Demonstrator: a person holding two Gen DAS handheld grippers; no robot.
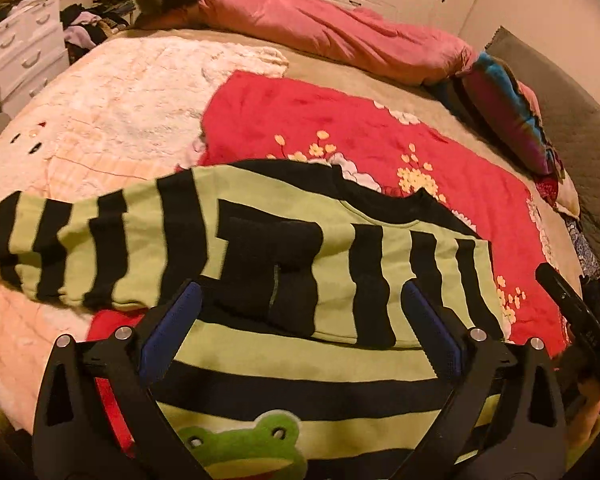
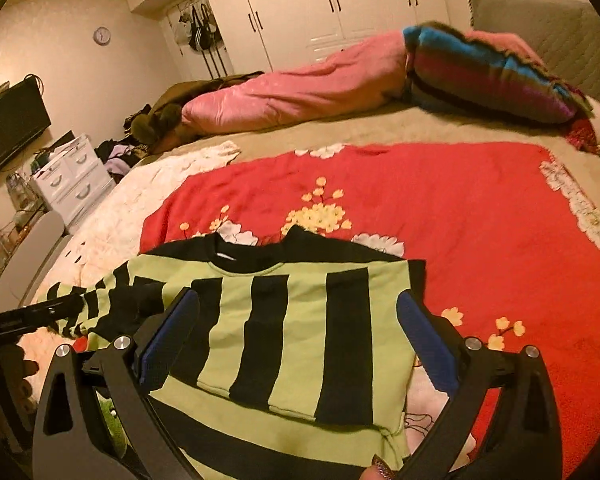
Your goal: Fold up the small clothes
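Observation:
A small green-and-black striped sweater (image 1: pixel 284 248) with a frog patch (image 1: pixel 244 452) lies on a red flowered blanket (image 1: pixel 340 128). Its sleeves are folded across the chest; one sleeve (image 1: pixel 60 248) sticks out to the left. My left gripper (image 1: pixel 300 300) is open and empty, hovering over the sweater's middle. In the right wrist view the sweater (image 2: pixel 284 320) lies just in front of my right gripper (image 2: pixel 300 312), which is open and empty above the folded right side. The other gripper's tip (image 2: pixel 32 316) shows at the left edge.
The bed carries a white fluffy blanket (image 1: pixel 120 100) on the left, a pink duvet (image 1: pixel 332 36) at the back and a striped pillow (image 2: pixel 492 76) by the grey headboard (image 2: pixel 548 28). A white drawer unit (image 2: pixel 72 176) and clothes stand beside the bed.

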